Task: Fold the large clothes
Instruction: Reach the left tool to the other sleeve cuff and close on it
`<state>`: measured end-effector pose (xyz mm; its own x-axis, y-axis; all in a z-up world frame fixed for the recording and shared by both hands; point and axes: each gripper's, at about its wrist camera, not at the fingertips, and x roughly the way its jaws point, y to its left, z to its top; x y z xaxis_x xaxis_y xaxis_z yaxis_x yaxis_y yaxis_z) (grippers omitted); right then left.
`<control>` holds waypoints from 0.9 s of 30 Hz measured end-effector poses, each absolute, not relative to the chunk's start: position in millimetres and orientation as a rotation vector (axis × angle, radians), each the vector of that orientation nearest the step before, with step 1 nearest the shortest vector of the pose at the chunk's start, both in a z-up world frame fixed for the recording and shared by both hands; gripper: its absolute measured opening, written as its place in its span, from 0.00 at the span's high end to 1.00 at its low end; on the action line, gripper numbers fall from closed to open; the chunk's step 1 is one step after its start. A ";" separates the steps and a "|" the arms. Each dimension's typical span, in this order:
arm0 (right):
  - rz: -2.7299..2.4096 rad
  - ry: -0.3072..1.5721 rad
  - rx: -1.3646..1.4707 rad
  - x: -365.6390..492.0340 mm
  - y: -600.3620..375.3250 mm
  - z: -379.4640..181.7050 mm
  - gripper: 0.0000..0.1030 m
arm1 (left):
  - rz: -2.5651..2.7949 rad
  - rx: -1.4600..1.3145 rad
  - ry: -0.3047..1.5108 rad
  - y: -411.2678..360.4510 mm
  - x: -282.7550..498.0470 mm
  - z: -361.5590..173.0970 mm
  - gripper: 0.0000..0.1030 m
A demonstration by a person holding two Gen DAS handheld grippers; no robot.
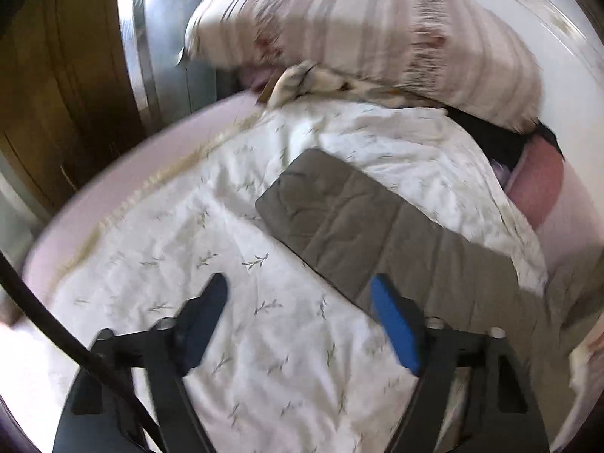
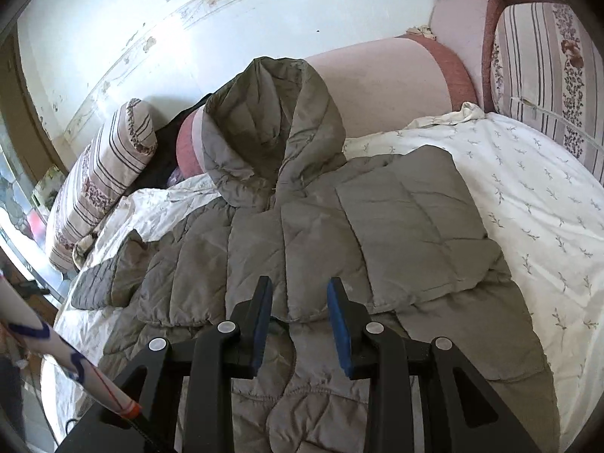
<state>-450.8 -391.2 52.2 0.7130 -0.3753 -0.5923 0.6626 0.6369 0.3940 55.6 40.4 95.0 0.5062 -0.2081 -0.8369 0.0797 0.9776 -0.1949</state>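
The left gripper (image 1: 298, 302) has its jaws spread, and nothing is between them; below the gap there is only the white bedsheet (image 1: 181, 234) with a small leaf print. Just beyond its right finger, a sleeve (image 1: 339, 204) of the grey padded jacket (image 2: 302, 234) lies flat on the sheet and goes away to the upper left of the jaws. Farther ahead there is a striped pillow (image 1: 358, 37), blurred in this view.

The right gripper (image 2: 300, 313) has its jaws partly apart, with a clear gap. They hang over the front of the jacket, near its middle seam, and I cannot tell if the fingertips touch the cloth. No fabric is pinched between them. Ahead of these jaws the hood (image 2: 271, 124) stands up against a pink bolster (image 2: 381, 87). To the right of the jaws, one sleeve is folded over the chest. To the left, the other sleeve lies spread out on the sheet.
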 end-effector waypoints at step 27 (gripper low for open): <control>-0.608 0.517 0.637 -433.1 -394.1 38.7 0.68 | -0.186 -0.488 0.982 48.8 142.6 5.4 0.86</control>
<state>-433.1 -394.1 38.7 0.7085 -0.3570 -0.6087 0.6583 0.6451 0.3879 142.6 48.8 5.4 0.5503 -0.3656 -0.7506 -0.0664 0.8770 -0.4759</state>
